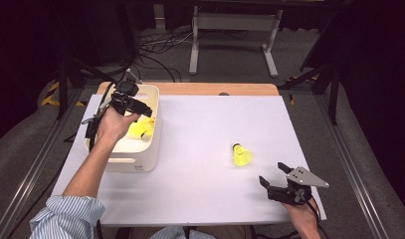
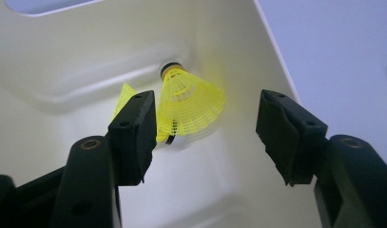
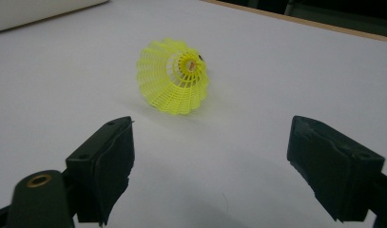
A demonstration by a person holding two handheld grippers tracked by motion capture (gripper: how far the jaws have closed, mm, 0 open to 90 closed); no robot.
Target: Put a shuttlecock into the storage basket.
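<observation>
Two bright yellow shuttlecocks (image 2: 191, 102) with meshed skirts — black-banded at the cork — lie in a cream-white bin (image 1: 146, 154). Another yellow shuttlecock (image 1: 241, 155) rests on the white surface (image 1: 200, 149), wood-edged. Hand-held grippers — black; sleeve (image 1: 65, 214) blue-striped.

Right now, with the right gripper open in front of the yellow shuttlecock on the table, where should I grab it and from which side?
Grip the shuttlecock across its flared mesh skirt, coming in low from the near side where the right gripper already sits. It lies on its side, the open skirt facing the gripper and the cork pointing away, so the skirt is probably the easiest part to reach. Close gently: the mesh looks crushable.
</observation>
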